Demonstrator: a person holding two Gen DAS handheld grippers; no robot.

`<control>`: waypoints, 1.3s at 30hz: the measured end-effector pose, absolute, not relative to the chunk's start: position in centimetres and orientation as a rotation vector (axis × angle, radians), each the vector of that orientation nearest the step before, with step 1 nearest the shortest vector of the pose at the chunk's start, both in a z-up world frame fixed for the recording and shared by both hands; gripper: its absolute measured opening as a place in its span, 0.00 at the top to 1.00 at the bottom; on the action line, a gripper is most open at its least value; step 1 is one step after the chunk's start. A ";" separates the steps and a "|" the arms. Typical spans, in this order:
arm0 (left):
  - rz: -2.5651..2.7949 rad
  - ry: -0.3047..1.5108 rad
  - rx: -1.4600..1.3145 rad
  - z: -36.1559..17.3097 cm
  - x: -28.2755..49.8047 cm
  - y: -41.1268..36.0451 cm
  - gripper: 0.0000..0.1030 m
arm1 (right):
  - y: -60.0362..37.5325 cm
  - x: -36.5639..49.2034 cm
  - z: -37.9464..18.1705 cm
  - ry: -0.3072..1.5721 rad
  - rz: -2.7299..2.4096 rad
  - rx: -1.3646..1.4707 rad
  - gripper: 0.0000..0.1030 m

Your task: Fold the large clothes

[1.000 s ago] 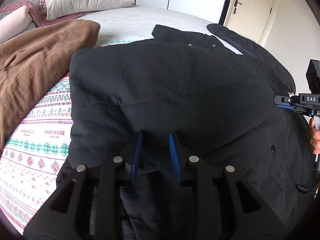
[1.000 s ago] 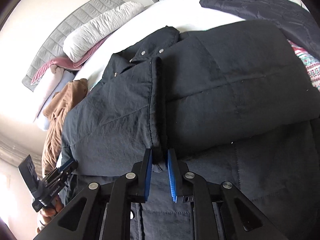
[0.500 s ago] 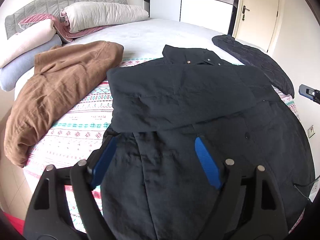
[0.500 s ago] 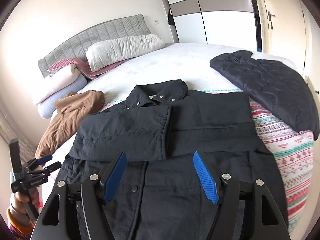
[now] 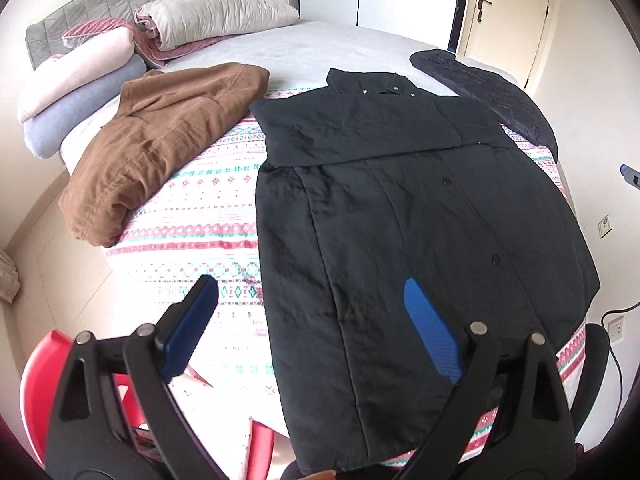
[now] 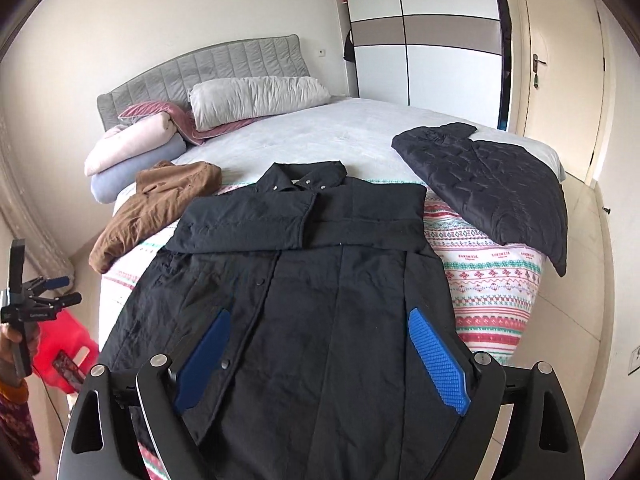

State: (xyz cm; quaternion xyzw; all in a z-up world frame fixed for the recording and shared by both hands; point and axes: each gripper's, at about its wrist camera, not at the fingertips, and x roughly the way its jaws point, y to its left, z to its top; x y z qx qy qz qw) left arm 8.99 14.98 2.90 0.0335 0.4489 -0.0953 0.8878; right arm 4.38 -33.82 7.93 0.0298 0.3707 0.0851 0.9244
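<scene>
The patterned blanket (image 6: 496,276) bears small repeated lettering, too blurred to read.

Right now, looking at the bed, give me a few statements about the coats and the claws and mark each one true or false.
1. Both sleeves of the black coat are folded across its chest. True.
2. The left claw grips the coat's hem. False: it is open, holding nothing.
3. The brown coat lies on top of the black coat. False: it lies beside it, apart.
4. The right claw is open. True.
5. The quilted dark jacket lies folded near the bed's edge. True.
</scene>
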 end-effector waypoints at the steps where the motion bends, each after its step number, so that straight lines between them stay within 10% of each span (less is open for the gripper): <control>1: -0.205 0.948 0.048 2.4 8.4 15.5 0.09 | -34.0 3.6 7.5 0.774 0.176 0.051 0.11; 39: -0.517 1.270 -0.645 -13.5 3.9 21.4 0.20 | -49.8 -3.0 -12.9 1.054 0.029 0.747 0.11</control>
